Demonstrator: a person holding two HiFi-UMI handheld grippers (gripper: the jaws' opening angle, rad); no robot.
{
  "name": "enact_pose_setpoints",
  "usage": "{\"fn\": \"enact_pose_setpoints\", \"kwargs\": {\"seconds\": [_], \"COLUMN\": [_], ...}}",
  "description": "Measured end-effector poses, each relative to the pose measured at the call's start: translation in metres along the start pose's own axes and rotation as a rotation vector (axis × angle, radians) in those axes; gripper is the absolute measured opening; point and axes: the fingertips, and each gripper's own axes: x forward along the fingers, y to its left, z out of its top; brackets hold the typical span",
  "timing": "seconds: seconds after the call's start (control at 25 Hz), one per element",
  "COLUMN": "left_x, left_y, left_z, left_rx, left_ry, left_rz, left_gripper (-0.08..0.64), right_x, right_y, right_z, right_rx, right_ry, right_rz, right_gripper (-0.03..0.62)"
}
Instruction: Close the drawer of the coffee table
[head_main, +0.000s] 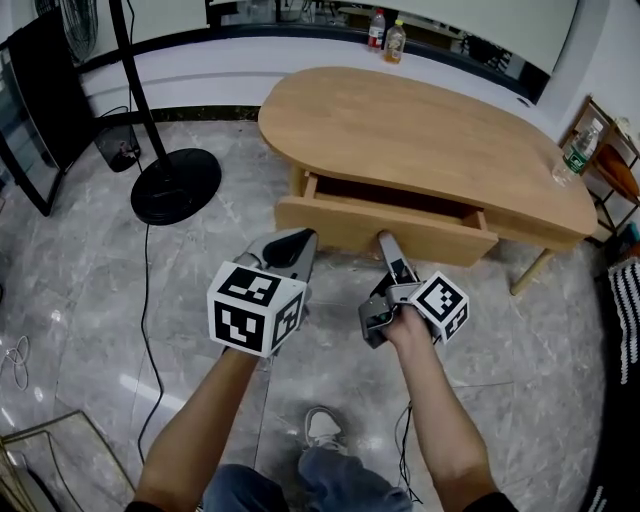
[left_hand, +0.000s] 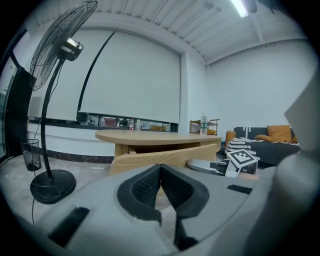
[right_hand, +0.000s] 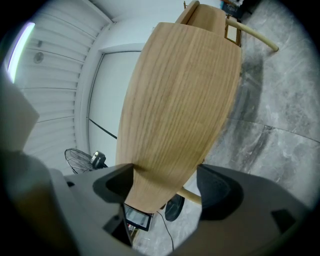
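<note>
A light wooden drawer (head_main: 385, 228) stands pulled out from the oval light wooden coffee table (head_main: 420, 130). The right gripper (head_main: 386, 243) points right at the drawer's plain, curved front, jaws wide apart. In its own view the panel fills the gap between them. The left gripper (head_main: 298, 243) sits just short of the drawer, jaws pressed together and empty. Only the head view looks down into the drawer's open interior.

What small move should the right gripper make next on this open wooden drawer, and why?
Probably push the right gripper straight forward against the light wooden drawer front. The drawer stands pulled out from under the oval wooden tabletop, and the open jaws sit at that panel.
</note>
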Motion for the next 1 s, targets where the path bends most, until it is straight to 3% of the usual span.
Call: {"fn": "enact_pose_setpoints", "kwargs": {"seconds": [1.0], "left_x": [0.039], "left_y": [0.027], "left_z": [0.006], "left_rx": [0.018], "left_ry": [0.007], "left_rz": [0.014], "left_gripper": [0.005], "right_x": [0.076], "right_y": [-0.019], "right_z": [0.042], "right_rx": [-0.012], "right_ry": [-0.040], "right_rz": [0.009], "right_gripper": [0.391]}}
